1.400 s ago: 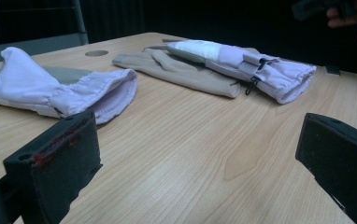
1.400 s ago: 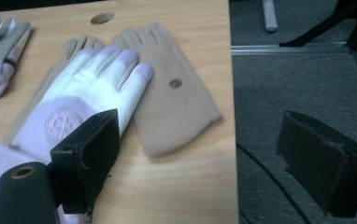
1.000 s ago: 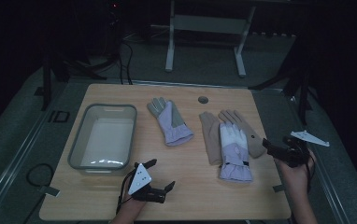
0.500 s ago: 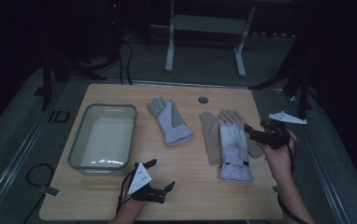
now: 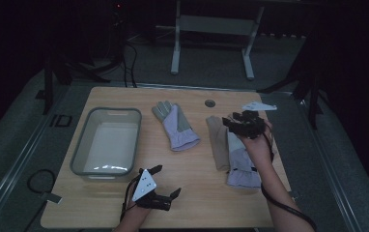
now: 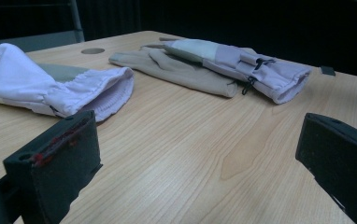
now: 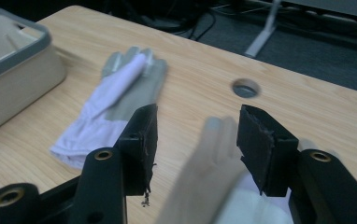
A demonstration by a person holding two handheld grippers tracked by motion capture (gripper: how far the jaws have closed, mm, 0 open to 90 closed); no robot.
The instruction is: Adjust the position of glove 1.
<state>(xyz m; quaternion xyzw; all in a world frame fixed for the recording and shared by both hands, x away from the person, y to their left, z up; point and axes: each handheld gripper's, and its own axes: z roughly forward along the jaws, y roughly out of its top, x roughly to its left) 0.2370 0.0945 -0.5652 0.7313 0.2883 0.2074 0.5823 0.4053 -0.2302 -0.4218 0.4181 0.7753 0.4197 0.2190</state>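
A grey and lavender glove [image 5: 175,126] lies flat at the table's middle, and shows as well in the right gripper view [image 7: 116,102] and the left gripper view [image 6: 60,86]. To its right a tan glove [image 5: 216,140] lies partly under a lavender and white glove [image 5: 241,164]. My right gripper [image 5: 231,123] hovers over the tan glove's fingers [image 7: 214,154], open, jaws astride them. My left gripper [image 5: 168,180] rests near the front edge, open wide [image 6: 195,158] with bare wood between its jaws.
A grey plastic bin [image 5: 81,150] stands at the table's left, its corner visible in the right gripper view [image 7: 22,51]. A round cable hole [image 5: 209,103] sits in the tabletop behind the gloves. Dark floor and a metal stand lie beyond the far edge.
My right gripper has travelled from the table's right edge inward and away from the person, ending above the tan glove's fingers. The left gripper has stayed put.
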